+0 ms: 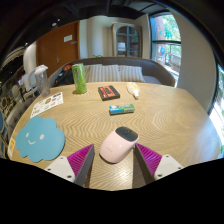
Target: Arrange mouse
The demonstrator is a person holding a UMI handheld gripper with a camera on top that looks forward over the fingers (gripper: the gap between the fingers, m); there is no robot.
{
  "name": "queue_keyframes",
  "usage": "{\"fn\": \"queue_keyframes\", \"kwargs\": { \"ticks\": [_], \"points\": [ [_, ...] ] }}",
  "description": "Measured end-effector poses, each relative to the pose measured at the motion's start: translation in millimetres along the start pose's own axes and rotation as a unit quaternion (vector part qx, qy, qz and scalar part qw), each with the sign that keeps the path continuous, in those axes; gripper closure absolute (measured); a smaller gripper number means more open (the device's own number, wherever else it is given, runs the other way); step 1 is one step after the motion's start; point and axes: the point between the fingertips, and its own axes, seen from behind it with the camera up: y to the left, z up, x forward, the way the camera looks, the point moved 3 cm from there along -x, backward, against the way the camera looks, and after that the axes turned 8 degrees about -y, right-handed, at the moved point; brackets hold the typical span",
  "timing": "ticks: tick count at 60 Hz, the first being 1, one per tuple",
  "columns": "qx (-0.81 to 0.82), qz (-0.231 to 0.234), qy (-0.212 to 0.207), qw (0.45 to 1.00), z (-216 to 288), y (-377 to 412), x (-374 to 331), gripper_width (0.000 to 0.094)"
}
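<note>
A pale pink and white mouse (118,145) with a dark top strip lies on the round wooden table (150,120). It stands between the tips of my gripper (113,159), with a gap at each side. The fingers are open; the magenta pads (82,157) flank the mouse left and right. A blue cloud-shaped mouse mat (39,139) lies on the table to the left, beyond the left finger.
Beyond the mouse lie a small green box (121,109), a dark box (108,92), a white object (134,90), a green can (78,78) and a leaflet (46,103). A sofa (115,72) stands behind the table.
</note>
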Motion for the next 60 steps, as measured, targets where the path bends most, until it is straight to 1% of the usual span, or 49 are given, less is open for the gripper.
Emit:
{"fn": "queue_keyframes", "kwargs": {
  "ticks": [11,15,17,18,21,24,28,30,31,35,39,41,47,50,53,56,60],
  "points": [
    [0.011,-0.015,0.0,1.0,17.0,6.8,26.4,0.0094],
    [0.015,-0.026,-0.003,1.0,20.5,7.4,32.3,0.0125],
    [0.018,-0.031,-0.005,0.999,21.8,6.5,34.2,0.0166],
    [0.02,-0.033,-0.007,0.999,22.2,6.3,34.7,0.0206],
    [0.025,-0.046,-0.015,0.999,22.6,2.1,35.5,0.0393],
    [0.034,-0.049,-0.023,0.998,21.9,2.8,35.0,0.0398],
    [0.031,-0.055,-0.022,0.998,21.4,1.7,30.5,0.0445],
    [0.047,-0.06,-0.014,0.997,19.0,3.6,25.1,0.0459],
    [0.055,-0.062,-0.015,0.996,20.2,5.4,21.6,0.0481],
    [0.05,-0.061,-0.055,0.995,41.1,21.1,2.4,0.0518],
    [0.019,-0.068,-0.1,0.992,69.8,48.7,-23.2,0.0534],
    [0.009,-0.06,-0.122,0.991,84.5,71.9,-37.8,0.0535],
    [-0.005,-0.009,-0.173,0.985,119.8,162.4,-73.5,0.0535],
    [0.002,0.01,-0.185,0.983,124.1,203.8,-80.5,0.0535],
    [0.003,0.029,-0.184,0.983,122.5,235.4,-70.1,0.0535],
    [-0.01,0.052,-0.174,0.983,104.7,269.3,-61.3,0.0536],
    [-0.017,0.07,-0.137,0.988,71.4,298.1,-44.4,0.0536]
  ]
}}
